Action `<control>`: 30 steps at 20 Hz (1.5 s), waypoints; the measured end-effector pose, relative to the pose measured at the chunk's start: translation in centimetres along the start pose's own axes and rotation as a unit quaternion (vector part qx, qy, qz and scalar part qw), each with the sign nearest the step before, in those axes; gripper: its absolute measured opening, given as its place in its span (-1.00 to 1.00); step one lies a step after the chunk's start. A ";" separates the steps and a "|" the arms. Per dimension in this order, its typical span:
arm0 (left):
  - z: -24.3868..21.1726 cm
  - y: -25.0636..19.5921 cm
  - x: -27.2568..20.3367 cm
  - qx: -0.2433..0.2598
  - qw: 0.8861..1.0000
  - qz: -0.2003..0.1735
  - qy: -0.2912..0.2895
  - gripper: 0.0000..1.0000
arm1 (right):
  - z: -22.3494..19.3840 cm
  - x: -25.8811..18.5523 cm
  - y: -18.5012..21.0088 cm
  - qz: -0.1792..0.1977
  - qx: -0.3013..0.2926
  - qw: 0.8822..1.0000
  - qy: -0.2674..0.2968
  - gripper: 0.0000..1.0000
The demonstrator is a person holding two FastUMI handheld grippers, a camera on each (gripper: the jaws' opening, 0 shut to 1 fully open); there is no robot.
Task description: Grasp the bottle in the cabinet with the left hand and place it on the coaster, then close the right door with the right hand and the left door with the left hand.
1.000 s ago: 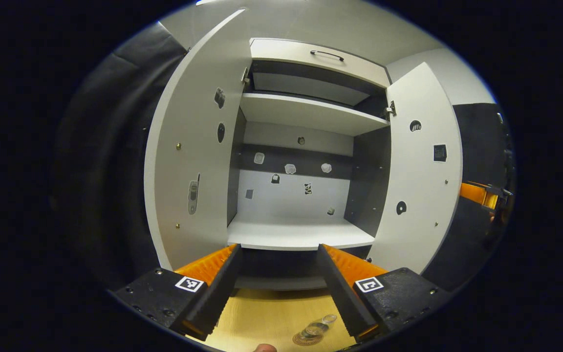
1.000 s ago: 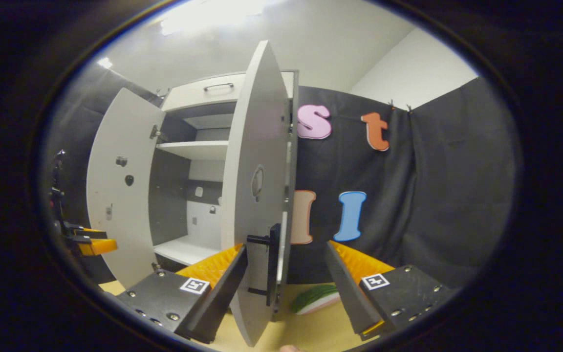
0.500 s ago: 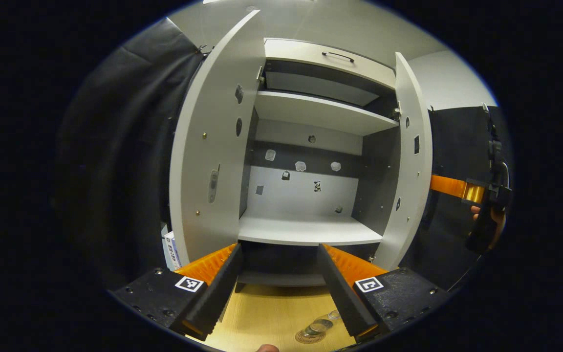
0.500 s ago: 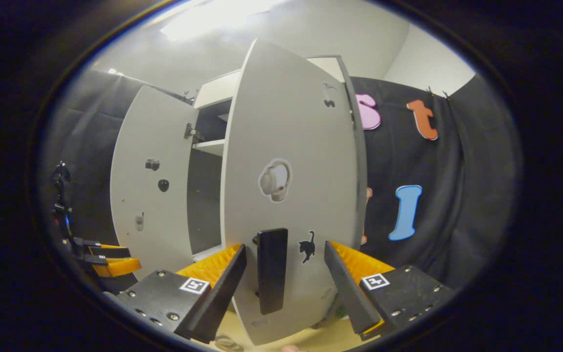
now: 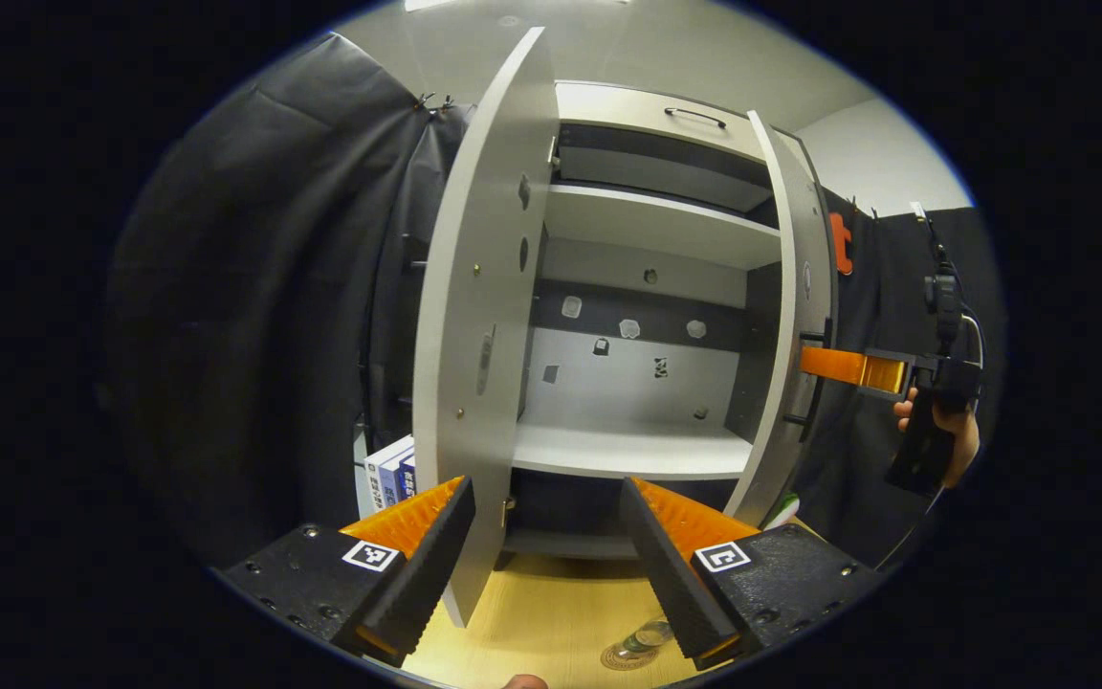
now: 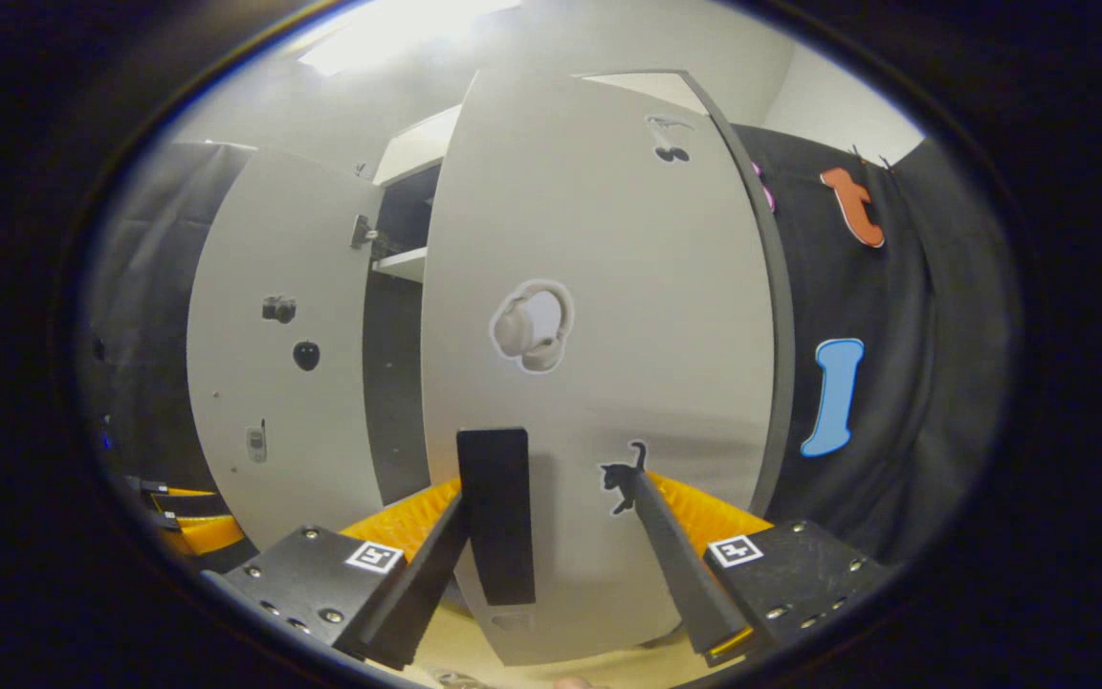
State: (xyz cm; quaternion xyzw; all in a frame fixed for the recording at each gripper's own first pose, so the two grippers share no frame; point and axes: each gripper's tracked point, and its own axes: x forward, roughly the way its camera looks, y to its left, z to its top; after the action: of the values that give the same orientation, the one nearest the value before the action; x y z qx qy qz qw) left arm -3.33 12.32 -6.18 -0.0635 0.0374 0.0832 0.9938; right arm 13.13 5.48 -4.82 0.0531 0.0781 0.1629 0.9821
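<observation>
Both views face the cabinet (image 5: 647,383); the right gripper view sits nearer.

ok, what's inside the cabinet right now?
Two bare shelves and small stickers on the back panel; no bottle in there. The left door and right door edges cover the side strips of the interior.

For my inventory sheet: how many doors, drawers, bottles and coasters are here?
Doors: 2, the left door and the right door
Drawer: 1
Bottle: 1
Coaster: 1
Total: 5
</observation>
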 end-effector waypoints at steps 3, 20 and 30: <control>0.1 1.1 -0.3 -0.002 1.000 0.015 -0.002 0.93 | -0.1 1.1 0.2 -0.003 -0.002 1.000 0.000 0.94; 0.4 9.3 -5.0 -0.025 0.992 0.121 -0.018 0.94 | -0.6 3.8 1.0 -0.038 0.002 0.999 0.009 0.93; -0.4 12.6 -7.9 -0.032 0.984 0.173 -0.021 0.94 | -0.5 5.2 0.8 -0.079 0.002 0.997 0.003 1.00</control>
State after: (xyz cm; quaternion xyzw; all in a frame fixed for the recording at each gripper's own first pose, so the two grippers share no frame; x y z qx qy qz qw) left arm -13.24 23.32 -7.45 -0.0862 0.0243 0.2568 0.9623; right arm 17.62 7.94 -5.90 0.0480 0.0850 0.0852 0.9916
